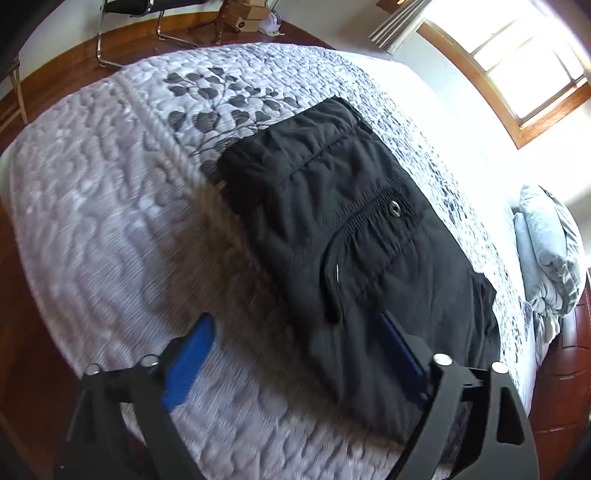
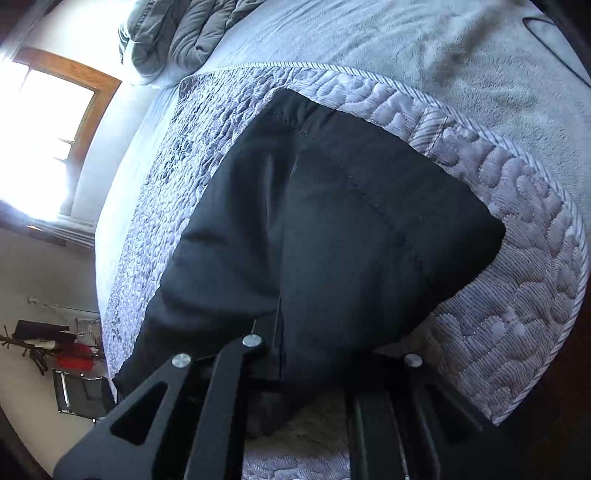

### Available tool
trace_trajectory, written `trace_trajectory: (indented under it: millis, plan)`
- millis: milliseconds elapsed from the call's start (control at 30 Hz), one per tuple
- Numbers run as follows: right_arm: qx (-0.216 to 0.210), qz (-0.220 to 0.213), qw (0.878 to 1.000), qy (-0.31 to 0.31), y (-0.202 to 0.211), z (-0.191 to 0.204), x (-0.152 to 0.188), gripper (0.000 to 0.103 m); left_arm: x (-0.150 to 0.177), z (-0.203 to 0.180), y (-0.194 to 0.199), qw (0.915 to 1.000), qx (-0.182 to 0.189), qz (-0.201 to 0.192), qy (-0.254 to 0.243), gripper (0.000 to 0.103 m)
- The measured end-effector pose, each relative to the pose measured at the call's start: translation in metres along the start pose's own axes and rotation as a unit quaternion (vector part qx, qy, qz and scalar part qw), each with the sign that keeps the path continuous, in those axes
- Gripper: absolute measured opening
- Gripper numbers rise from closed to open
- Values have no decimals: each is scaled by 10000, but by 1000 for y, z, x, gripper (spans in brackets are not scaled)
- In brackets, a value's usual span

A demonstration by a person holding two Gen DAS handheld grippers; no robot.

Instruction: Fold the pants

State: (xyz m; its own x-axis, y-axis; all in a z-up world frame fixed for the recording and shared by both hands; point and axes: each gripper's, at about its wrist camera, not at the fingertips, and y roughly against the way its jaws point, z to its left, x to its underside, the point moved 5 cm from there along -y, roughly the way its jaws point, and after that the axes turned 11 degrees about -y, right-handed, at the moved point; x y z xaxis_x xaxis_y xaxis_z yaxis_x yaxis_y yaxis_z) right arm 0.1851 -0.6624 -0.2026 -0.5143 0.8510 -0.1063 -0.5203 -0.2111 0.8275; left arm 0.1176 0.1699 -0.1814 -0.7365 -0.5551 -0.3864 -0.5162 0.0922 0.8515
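Black pants (image 1: 351,236) lie folded on a quilted grey bedspread (image 1: 110,221), waistband and a buttoned back pocket facing up. My left gripper (image 1: 295,354) is open, its blue pads spread wide just above the near end of the pants, one pad over the quilt and one over the cloth. In the right wrist view the black pants (image 2: 332,240) fill the middle and drape over my right gripper (image 2: 317,354). Its fingertips are hidden under the cloth, so I cannot see how the jaws stand.
The quilt's edge (image 2: 517,177) ends on a grey blanket (image 2: 406,44). A bundled grey duvet (image 1: 550,251) lies by the headboard. A bright window (image 1: 517,62) is on the wall. A metal chair (image 1: 125,22) and boxes stand on the wooden floor.
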Motion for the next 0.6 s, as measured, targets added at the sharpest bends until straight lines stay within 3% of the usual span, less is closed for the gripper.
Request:
trace_trajectory:
  millis: [133,300,400,600]
  plan:
    - [350,-470,9959,696,17,42,12,7,29,-5,21,9999,65,69,-111,99]
    - [422,-907,9766,1903,37,118,49,7,53,-31,27,9983,402,227,-342,99]
    - [359,-1011,9537,2810,42,170,89,7,64,-40,33,9969,621,287,-379,99]
    - [247,-705,9130,4010,19,233,172,7,68,-45,41,9969,714,154,-302,99]
